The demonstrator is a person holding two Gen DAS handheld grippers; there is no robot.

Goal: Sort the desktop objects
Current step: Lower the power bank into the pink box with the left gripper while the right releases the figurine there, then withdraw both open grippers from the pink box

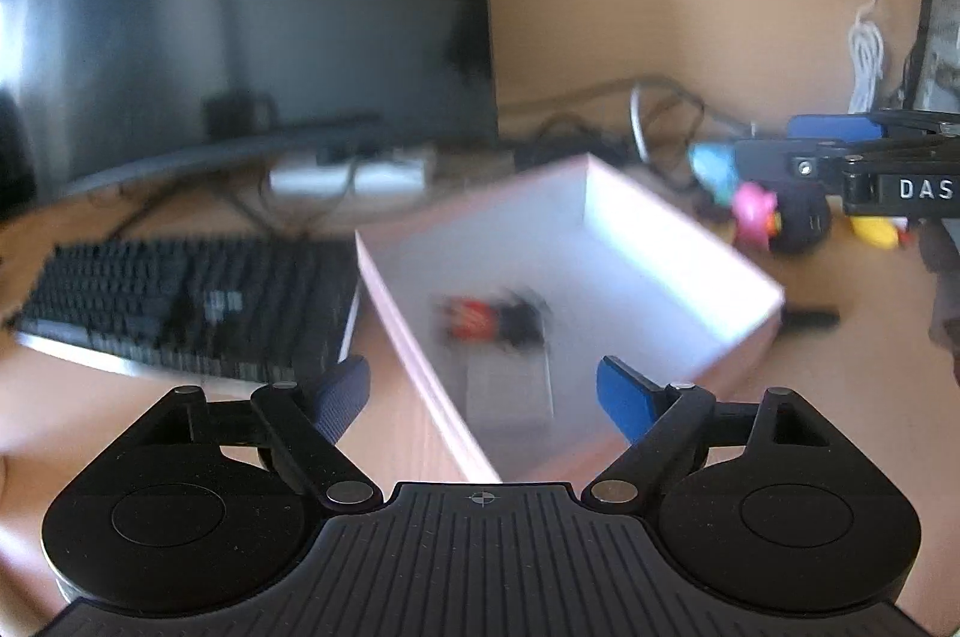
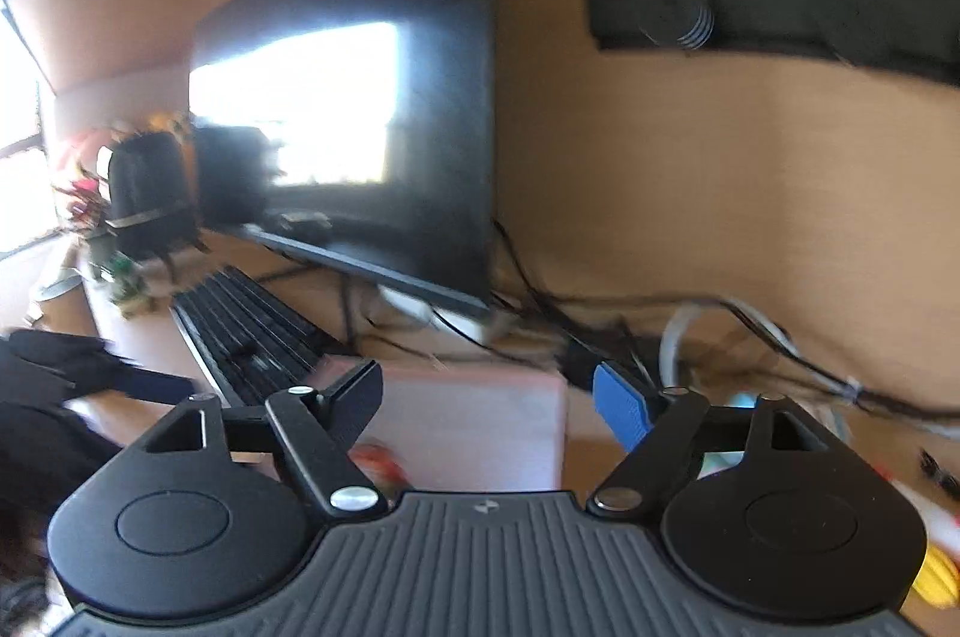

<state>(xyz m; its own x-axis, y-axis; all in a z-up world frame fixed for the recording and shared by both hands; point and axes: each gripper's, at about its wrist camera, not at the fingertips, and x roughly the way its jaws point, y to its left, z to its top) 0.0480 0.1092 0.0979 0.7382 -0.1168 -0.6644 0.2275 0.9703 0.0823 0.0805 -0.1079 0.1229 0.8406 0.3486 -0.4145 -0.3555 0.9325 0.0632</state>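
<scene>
Ribbed black left gripper (image 1: 483, 400) gapes wide, empty, above the matte pale-pink cardboard box (image 1: 744, 331); right gripper (image 2: 501, 403) likewise spread.

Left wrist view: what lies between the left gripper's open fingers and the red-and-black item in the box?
In the left wrist view, between the left gripper and the red-and-black item lies a blurred grey flat object on the box floor.

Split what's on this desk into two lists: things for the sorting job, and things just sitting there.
For sorting: open white cardboard box; red-and-black item inside it; pink toy; yellow toy.

Just there: black keyboard; dark monitor; white coiled cable; tangled black cables.
</scene>
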